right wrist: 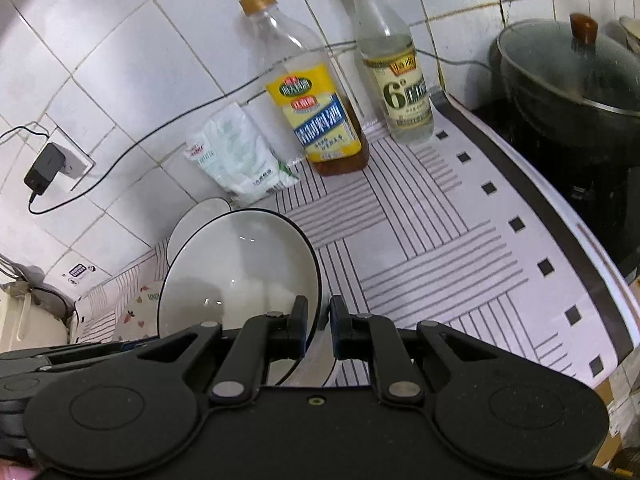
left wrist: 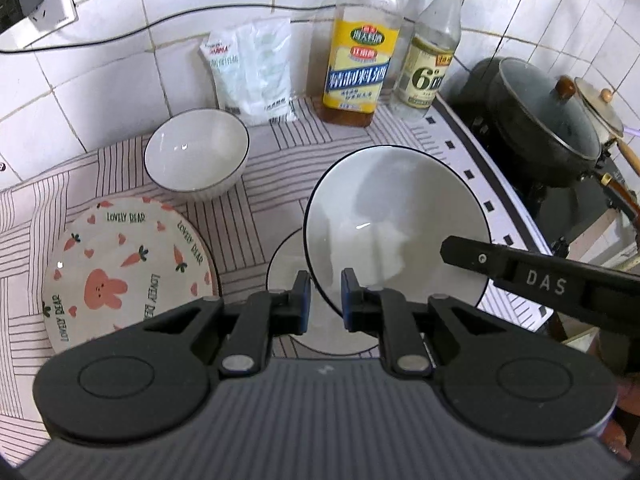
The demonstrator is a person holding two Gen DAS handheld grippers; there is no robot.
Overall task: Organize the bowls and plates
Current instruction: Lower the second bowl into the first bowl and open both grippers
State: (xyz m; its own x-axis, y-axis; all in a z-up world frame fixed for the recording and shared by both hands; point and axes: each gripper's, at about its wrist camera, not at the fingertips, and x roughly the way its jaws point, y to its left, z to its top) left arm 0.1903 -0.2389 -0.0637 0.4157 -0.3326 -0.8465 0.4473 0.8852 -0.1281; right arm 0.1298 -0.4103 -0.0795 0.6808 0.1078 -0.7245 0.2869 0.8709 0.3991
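A large white bowl with a dark rim point(left wrist: 396, 228) is held tilted above a white plate point(left wrist: 288, 272) on the striped cloth. My left gripper point(left wrist: 325, 300) is shut on the bowl's near rim. My right gripper point(right wrist: 319, 326) is shut on the same bowl point(right wrist: 240, 276) at its right rim; its finger shows in the left wrist view point(left wrist: 500, 264). A smaller white bowl point(left wrist: 196, 154) stands at the back left, and shows behind the big bowl in the right wrist view point(right wrist: 196, 220). A carrot-and-rabbit plate point(left wrist: 124, 268) lies at the left.
Two bottles point(left wrist: 360, 60) point(left wrist: 430, 48) and a white packet point(left wrist: 252, 70) stand against the tiled wall. A lidded dark pot point(left wrist: 544, 120) sits on the stove at the right. A charger and cable point(right wrist: 44, 172) hang on the wall at the left.
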